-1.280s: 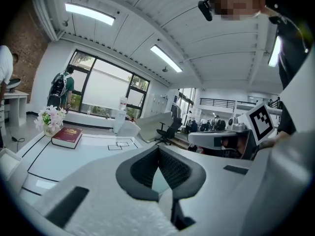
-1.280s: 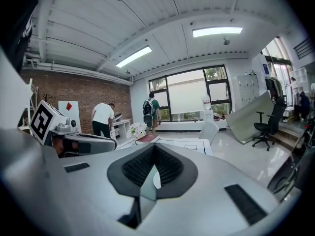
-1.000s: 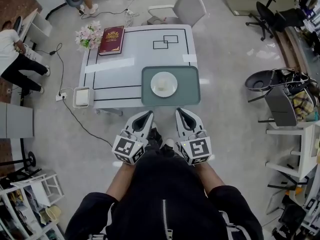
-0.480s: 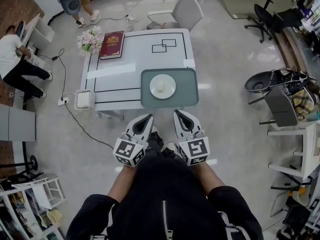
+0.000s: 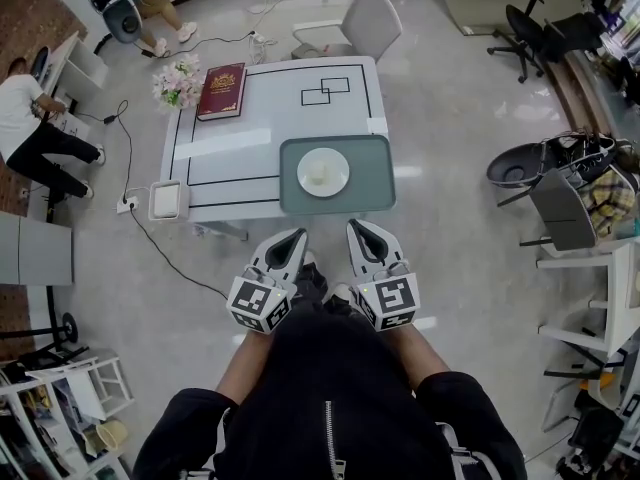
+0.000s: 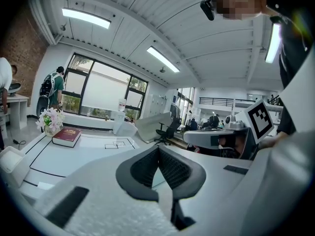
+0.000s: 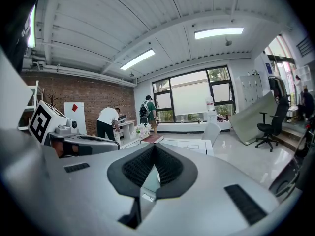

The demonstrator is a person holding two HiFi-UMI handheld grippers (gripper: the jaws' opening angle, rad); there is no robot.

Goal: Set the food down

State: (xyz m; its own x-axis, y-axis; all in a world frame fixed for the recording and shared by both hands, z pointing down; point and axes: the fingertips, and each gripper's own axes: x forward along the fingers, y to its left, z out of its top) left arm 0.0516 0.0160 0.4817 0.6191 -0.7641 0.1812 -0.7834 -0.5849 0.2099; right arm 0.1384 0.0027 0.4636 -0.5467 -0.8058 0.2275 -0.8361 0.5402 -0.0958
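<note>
1 tray [image 5: 376,174], long axis left-right, on tabletop [image 5: 262,118]; food [image 5: 320,173] on plate [image 5: 341,181], axis unclear. Empty, pressed together: left tool [image 5: 296,234], right tool [image 5: 357,227].

No word or number can be read anywhere. The dark red book [image 5: 222,90] on the bench [image 5: 270,108] carries gold print too small to make out. Black-and-white square code patterns stand on the marker cube [image 5: 258,303] of the left tongs [image 5: 292,238] and on that of the right tongs [image 5: 358,230]. Left of the book in the right gripper view, a white panel [image 7: 74,118] bears a red diamond.
</note>
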